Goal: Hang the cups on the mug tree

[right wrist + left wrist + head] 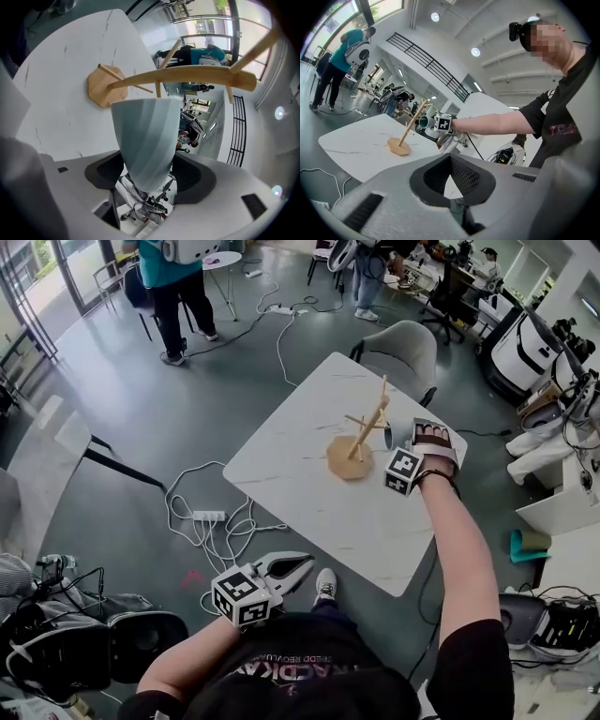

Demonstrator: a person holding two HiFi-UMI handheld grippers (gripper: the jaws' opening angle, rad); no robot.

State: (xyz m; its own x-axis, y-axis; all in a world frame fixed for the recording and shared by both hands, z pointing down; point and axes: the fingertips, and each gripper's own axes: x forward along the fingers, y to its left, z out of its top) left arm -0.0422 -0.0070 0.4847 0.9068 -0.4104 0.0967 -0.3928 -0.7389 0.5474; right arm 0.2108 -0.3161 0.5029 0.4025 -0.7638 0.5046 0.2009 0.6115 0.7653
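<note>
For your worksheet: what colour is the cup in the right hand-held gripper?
Pale blue-green cup; best in right gripper view.

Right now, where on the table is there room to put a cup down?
The white table is bare from the mug tree to the table's left edge, and across the near end. It is crowded right of the mug tree, where the right tool holds a pale blue cup.

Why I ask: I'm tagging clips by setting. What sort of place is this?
Probably an open-plan office or lab: a white marble-look table, a grey upholstered chair, and a white power strip with cables on the grey floor.
</note>
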